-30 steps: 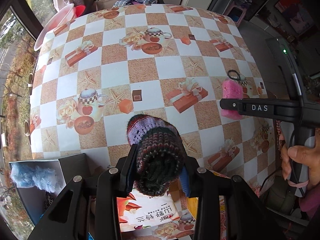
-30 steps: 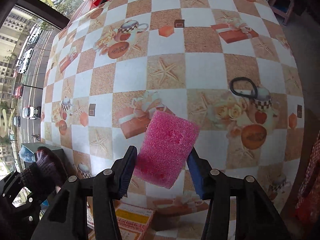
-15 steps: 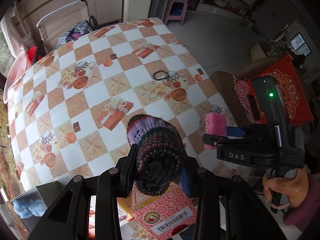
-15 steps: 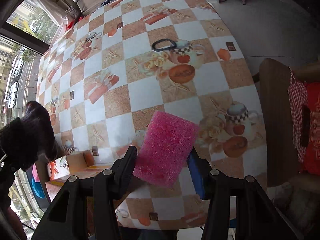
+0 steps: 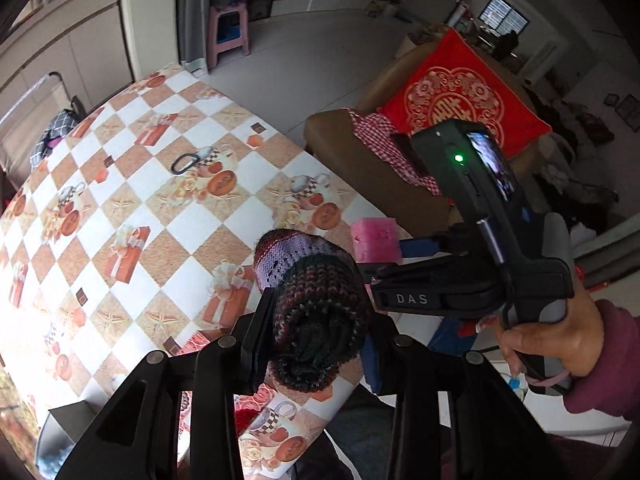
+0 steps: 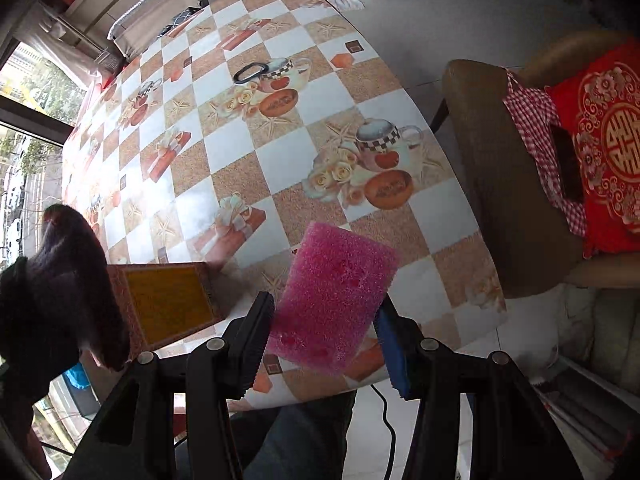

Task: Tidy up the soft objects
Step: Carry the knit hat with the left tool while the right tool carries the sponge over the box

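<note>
My left gripper (image 5: 316, 340) is shut on a rolled knitted hat (image 5: 316, 312), dark striped with a purple band, held above the table's near edge. The hat also shows at the left of the right wrist view (image 6: 60, 280). My right gripper (image 6: 324, 332) is shut on a pink sponge (image 6: 336, 296), held above the table's near right corner. In the left wrist view the right gripper (image 5: 384, 258) with the sponge (image 5: 376, 236) sits just right of the hat.
The checkered tablecloth (image 6: 240, 152) carries a black ring (image 6: 250, 72) and a red-and-yellow box (image 6: 168, 304) at the near edge. A dark open box (image 5: 60, 432) stands at lower left. A brown chair with a red cushion (image 6: 600, 140) stands right of the table.
Both grippers have pulled back and swung right, holding their objects. The view now takes in the table's right edge, the chair and the floor.
</note>
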{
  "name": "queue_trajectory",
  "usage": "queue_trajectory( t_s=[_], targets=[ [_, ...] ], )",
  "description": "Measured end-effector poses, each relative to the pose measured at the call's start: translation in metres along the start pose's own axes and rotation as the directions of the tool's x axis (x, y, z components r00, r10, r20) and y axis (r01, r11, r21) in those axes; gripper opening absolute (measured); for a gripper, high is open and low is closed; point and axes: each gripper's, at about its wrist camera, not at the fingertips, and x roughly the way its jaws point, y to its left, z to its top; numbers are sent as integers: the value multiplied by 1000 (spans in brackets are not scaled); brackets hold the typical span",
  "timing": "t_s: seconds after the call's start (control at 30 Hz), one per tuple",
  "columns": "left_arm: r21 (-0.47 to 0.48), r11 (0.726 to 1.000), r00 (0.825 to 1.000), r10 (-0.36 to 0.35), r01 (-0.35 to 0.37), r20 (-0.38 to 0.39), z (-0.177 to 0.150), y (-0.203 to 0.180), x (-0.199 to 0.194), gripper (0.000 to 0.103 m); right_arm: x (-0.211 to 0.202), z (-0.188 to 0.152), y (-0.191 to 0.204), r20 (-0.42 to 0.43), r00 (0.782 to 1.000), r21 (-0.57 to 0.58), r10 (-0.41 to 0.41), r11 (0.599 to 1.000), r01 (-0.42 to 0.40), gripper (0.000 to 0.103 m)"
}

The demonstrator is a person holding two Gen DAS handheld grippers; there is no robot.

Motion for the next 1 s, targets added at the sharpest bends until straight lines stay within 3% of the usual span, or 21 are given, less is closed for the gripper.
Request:
queue_trajectory(
  t_s=[0.2, 0.53, 0.77, 1.0],
  targets=[
    [115, 991, 997, -58, 63, -43, -32, -22, -4, 41, 3, -26, 2, -20, 1000, 2, 2, 1000, -2, 53],
    [166, 980, 990, -98, 114, -99, -80, -25, -16, 41, 15, -60, 21, -69, 998, -33, 1, 999, -3, 53],
    [129, 988, 992, -75, 88, -103, -113, -7, -30, 41, 19, -81, 52, -107, 994, -134, 17, 990, -31, 53],
    [2, 999, 995, -37, 37, -90, -146, 28, -47, 41, 23, -102, 95, -167, 986, -289, 21, 955, -69, 53]
  ],
)
